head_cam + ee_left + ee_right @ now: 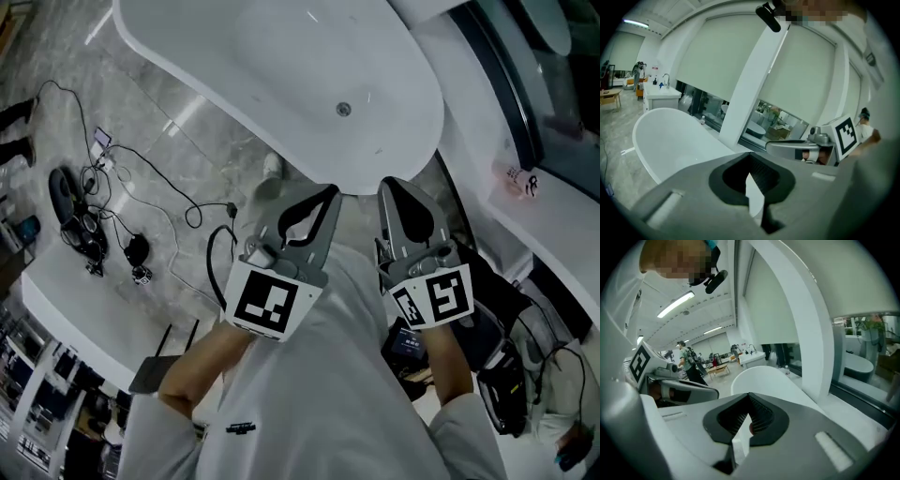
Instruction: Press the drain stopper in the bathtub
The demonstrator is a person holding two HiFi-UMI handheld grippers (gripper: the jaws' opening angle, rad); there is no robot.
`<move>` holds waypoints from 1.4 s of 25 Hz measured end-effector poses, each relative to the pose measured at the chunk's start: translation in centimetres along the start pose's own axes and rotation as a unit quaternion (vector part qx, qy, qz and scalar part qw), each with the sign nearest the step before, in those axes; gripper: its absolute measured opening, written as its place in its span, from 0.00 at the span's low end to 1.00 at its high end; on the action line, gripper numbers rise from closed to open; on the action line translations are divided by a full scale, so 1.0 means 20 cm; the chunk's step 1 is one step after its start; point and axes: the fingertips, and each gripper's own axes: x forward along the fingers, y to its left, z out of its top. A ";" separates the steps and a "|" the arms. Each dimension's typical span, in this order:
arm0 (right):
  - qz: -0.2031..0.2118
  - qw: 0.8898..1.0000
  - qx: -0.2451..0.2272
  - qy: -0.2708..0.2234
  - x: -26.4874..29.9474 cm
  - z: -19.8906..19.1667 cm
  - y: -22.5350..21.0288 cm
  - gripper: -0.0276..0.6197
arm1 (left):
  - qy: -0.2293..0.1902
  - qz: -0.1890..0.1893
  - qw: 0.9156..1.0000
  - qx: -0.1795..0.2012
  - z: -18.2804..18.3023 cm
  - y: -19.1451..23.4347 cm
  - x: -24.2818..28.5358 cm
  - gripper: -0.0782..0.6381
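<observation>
A white freestanding bathtub (309, 66) fills the top of the head view, and its small round metal drain stopper (343, 109) sits in the tub floor. Both grippers are held near the person's chest, short of the tub's near rim and well away from the stopper. My left gripper (323, 194) and my right gripper (396, 187) point toward the tub, each with jaws together and nothing between them. The left gripper view has the shut jaws (752, 180) low in frame, with the bathtub (670, 136) beyond. In the right gripper view the jaws (743, 427) are also shut, before the tub (764, 378).
Black cables and small devices (112, 216) lie on the marble floor to the left. A white ledge with a small bottle (518, 178) runs along the window at right, and dark bags (506, 375) sit below it. A white column (750, 84) stands behind the tub.
</observation>
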 end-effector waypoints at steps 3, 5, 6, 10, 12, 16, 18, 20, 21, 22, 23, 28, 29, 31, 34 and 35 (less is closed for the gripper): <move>0.030 0.999 -0.014 0.023 0.13 -0.07 -0.12 0.05 | 0.008 0.030 0.999 -0.044 -0.05 0.08 0.14 0.11; 0.040 0.998 -0.017 0.040 0.21 -0.14 -0.20 0.05 | 0.019 0.047 0.996 -0.075 -0.12 0.16 0.22 0.11; 0.044 0.998 -0.020 0.048 0.25 -0.18 -0.23 0.05 | 0.019 0.058 0.994 -0.086 -0.14 0.21 0.26 0.11; 0.044 0.996 -0.016 0.080 0.42 -0.36 -0.35 0.05 | 0.004 0.094 0.989 -0.114 -0.23 0.37 0.34 0.11; 0.037 0.995 -0.007 0.089 0.51 -0.45 -0.40 0.05 | 0.010 0.093 0.988 -0.123 -0.31 0.42 0.40 0.11; 0.036 0.995 -0.009 0.097 0.68 -0.66 -0.47 0.05 | 0.035 0.075 0.989 -0.123 -0.51 0.49 0.51 0.11; 0.038 0.994 -0.016 0.103 0.76 -0.78 -0.53 0.05 | 0.045 0.068 0.989 -0.121 -0.63 0.52 0.57 0.11; 0.038 0.993 -0.020 0.113 0.83 -0.90 -0.58 0.05 | 0.055 0.066 0.989 -0.124 -0.75 0.54 0.62 0.11; 0.037 0.992 -0.021 0.118 0.86 -0.97 -0.61 0.05 | 0.063 0.065 0.987 -0.129 -0.81 0.55 0.64 0.11; 0.034 0.992 -0.021 0.122 0.89 -1.02 -0.65 0.05 | 0.070 0.066 0.986 -0.134 -0.87 0.56 0.67 0.11; 0.031 0.991 -0.018 0.126 0.92 -1.08 -0.69 0.05 | 0.076 0.068 0.985 -0.137 -0.92 0.58 0.70 0.11; 0.017 0.988 -0.001 0.155 1.10 -1.37 -0.85 0.05 | 0.099 0.072 0.982 -0.146 -1.15 0.67 0.87 0.11; 0.013 0.987 -0.001 0.159 1.14 -1.42 -0.88 0.05 | 0.102 0.072 0.981 -0.148 -1.19 0.69 0.91 0.11; 0.004 0.986 0.002 0.166 1.22 -1.52 -0.95 0.05 | 0.104 0.073 0.980 -0.152 -1.26 0.73 1.01 0.11; -0.002 0.984 0.000 0.180 1.33 -1.68 -1.05 0.05 | 0.100 0.082 0.979 -0.156 -1.36 0.78 1.15 0.11; -0.004 0.983 -0.002 0.186 1.37 -1.73 -1.08 0.05 | 0.098 0.085 0.979 -0.159 -1.40 0.80 1.20 0.11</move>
